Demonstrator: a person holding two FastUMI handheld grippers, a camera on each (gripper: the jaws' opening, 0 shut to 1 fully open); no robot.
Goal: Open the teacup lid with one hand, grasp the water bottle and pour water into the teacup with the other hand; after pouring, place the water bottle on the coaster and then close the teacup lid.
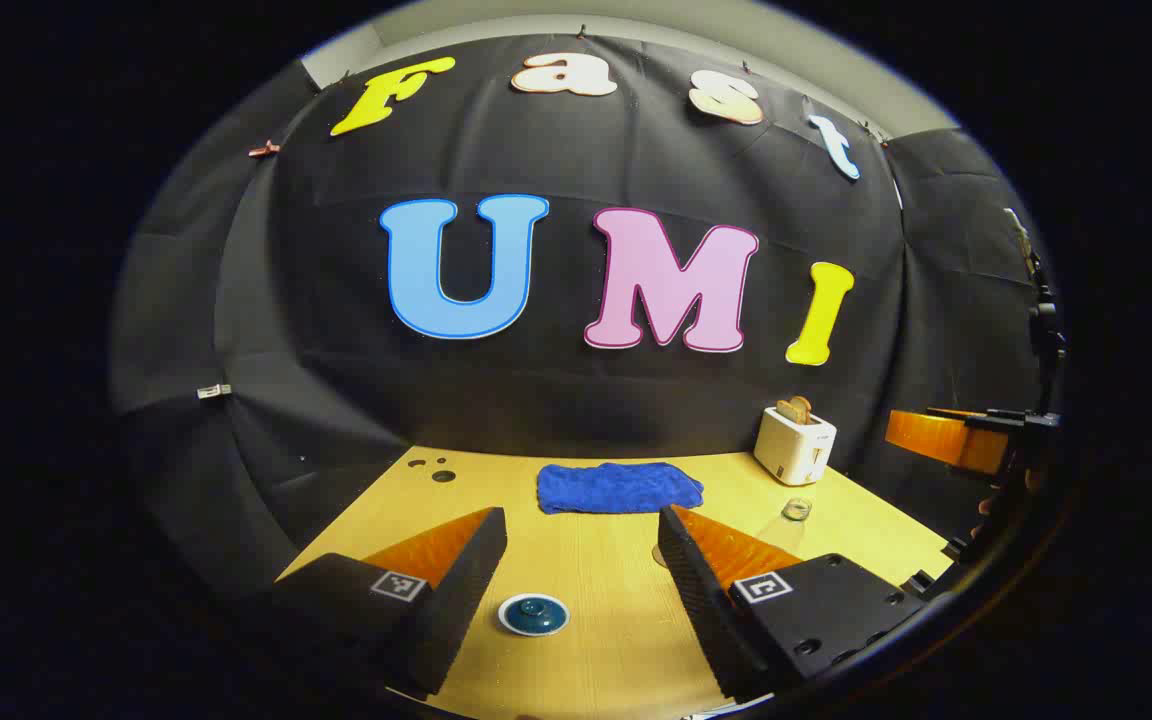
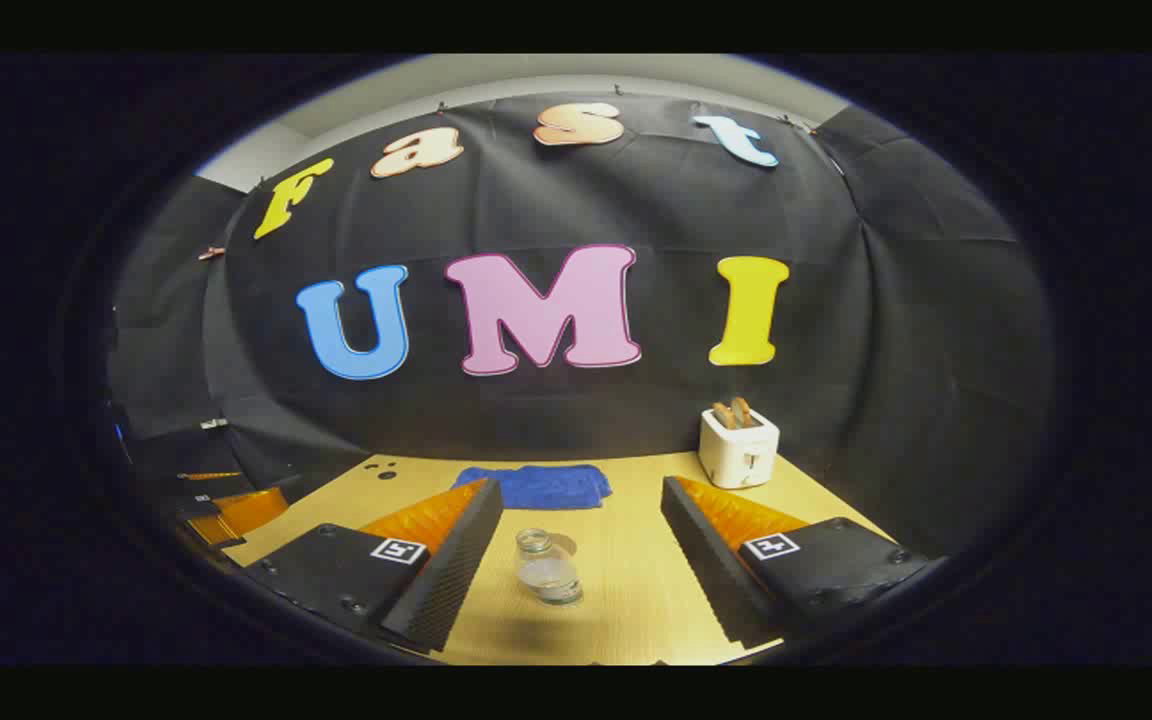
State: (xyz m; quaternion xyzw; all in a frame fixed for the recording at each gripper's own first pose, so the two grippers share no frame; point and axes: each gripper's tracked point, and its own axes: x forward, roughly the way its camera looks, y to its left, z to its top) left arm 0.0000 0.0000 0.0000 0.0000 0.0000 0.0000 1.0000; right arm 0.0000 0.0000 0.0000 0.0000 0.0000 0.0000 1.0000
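Observation:
In the left gripper view a white teacup with a dark blue lid [image 1: 533,614] stands on the wooden table, low between my left gripper's fingers. The left gripper [image 1: 583,518] is open, above the cup and touching nothing. A small clear water bottle [image 2: 548,572] stands upright on the table in the right gripper view, between and just beyond the right gripper's fingers. That right gripper [image 2: 581,488] is open and holds nothing. The left gripper view also has the bottle [image 1: 796,509] far to the right, in front of the toaster.
A folded blue cloth [image 1: 619,487] [image 2: 533,485] lies at the back of the table [image 1: 596,570]. A white toaster [image 1: 794,445] [image 2: 739,447] with bread in it stands at the back right. The other gripper's orange finger [image 1: 946,440] shows at the right edge.

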